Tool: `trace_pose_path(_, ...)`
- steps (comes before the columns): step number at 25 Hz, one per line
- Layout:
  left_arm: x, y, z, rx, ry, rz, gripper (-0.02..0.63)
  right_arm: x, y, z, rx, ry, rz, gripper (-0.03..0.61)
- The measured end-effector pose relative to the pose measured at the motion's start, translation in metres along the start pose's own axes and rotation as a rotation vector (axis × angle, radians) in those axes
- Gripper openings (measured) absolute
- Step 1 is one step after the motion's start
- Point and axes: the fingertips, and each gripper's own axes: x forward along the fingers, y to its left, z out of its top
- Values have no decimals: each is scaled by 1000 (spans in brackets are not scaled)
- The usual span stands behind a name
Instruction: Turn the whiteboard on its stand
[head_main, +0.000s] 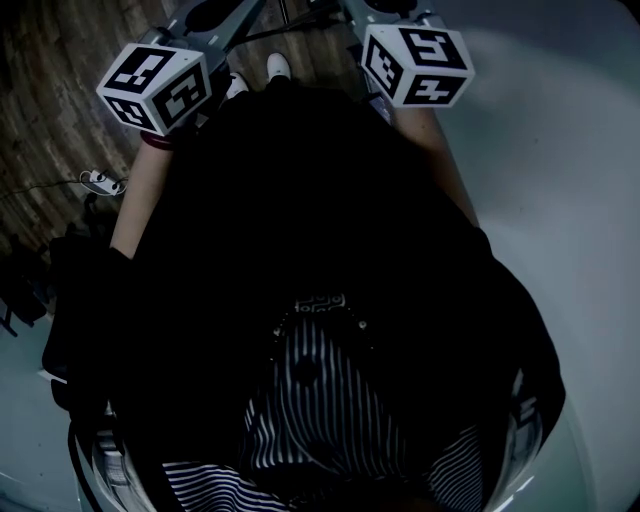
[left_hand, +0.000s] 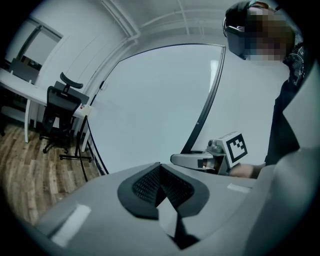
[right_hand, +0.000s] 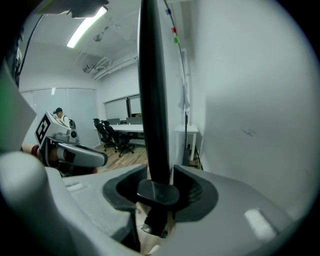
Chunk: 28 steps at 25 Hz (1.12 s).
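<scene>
Right gripper view shows your right gripper (right_hand: 161, 186) pinching the black frame edge (right_hand: 152, 90) of the upright whiteboard (right_hand: 245, 100), while your left gripper (left_hand: 161, 184), jaws pressed together on nothing, hovers before the board's white face near that edge.

You hold two grippers, the left gripper (left_hand: 160, 192) and the right gripper (right_hand: 159, 192), and two marker cubes (head_main: 155, 85), one on each. You face one whiteboard (left_hand: 160, 100). Two white shoes (head_main: 278, 66) show in the head view. The left gripper view shows one black office chair (left_hand: 57, 112), and the right gripper view shows two chairs (right_hand: 117, 136).
</scene>
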Motion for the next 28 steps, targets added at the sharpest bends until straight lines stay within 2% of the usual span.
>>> trace_pose_path(8, 9, -14, -3, 4, 13, -56, 3, -20, -76, -6, 16, 16, -83, 166)
trace_pose_path(13, 20, -23, -6, 17, 29, -89, 3, -14, -72, -7, -40, -3, -135, 166)
trace_pose_path(16, 22, -26, -5, 25, 31, -100, 3, -11, -64, -12, -72, 22, -144, 267)
trace_pose_path(21, 24, -26, -5, 27, 37, -99, 3, -49, -72, -17, 4, 13, -171, 268)
trace_pose_path(24, 16, -27, -10, 27, 41, -103, 3, -79, -56, -14, 58, -39, -106, 268)
trace_pose_path(26, 8, -28, -13, 31, 43, -106, 3, -90, -35, -8, 108, -89, -18, 204)
trace_pose_path(28, 3, -30, -12, 36, 39, -113, 3, -96, -20, -3, 161, -135, 58, 82)
